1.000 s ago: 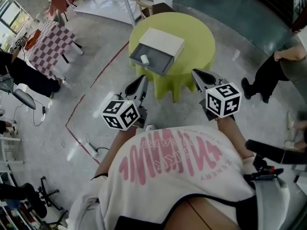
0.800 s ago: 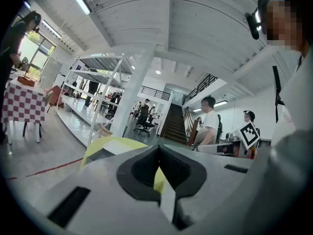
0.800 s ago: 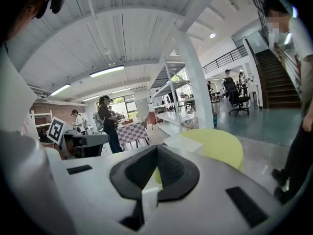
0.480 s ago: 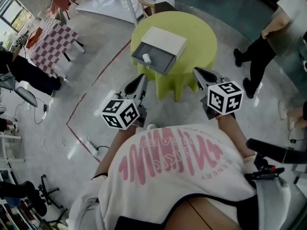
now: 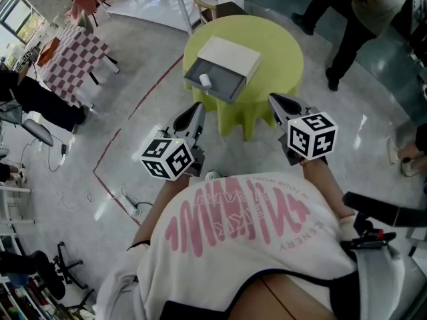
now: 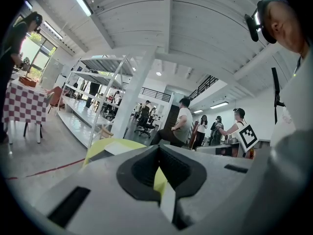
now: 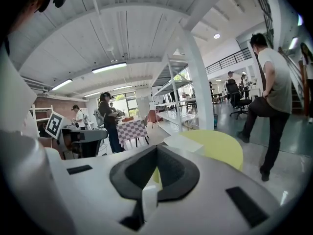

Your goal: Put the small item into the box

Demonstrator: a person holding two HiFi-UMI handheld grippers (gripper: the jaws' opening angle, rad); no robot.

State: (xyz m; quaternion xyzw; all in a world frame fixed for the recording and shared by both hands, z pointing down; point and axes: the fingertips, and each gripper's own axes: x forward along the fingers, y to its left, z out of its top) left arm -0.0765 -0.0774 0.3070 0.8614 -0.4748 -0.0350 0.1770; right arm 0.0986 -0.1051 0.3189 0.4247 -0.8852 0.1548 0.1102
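A grey box (image 5: 223,72) with a white top stands on the round yellow-green table (image 5: 273,42), its tray pulled out toward me. A small white item (image 5: 205,81) sits in that tray at its left end. My left gripper (image 5: 198,107) is held short of the table, off its near-left edge, shut with nothing in it. Level with it on the other side, my right gripper (image 5: 273,99) is also shut and holds nothing. In the left gripper view the table (image 6: 110,145) shows just beyond the meeting jaws. The right gripper view has the table (image 7: 217,148) and the box (image 7: 183,142) ahead.
A person (image 5: 347,15) walks behind the table at the upper right. A checkered table (image 5: 70,55) stands far left, a chair (image 5: 200,5) behind the round table. A red floor line (image 5: 110,145) and a cable (image 5: 127,205) lie to my left.
The person at the right has walked from beside the table to behind it. Both grippers have kept still and stayed shut.
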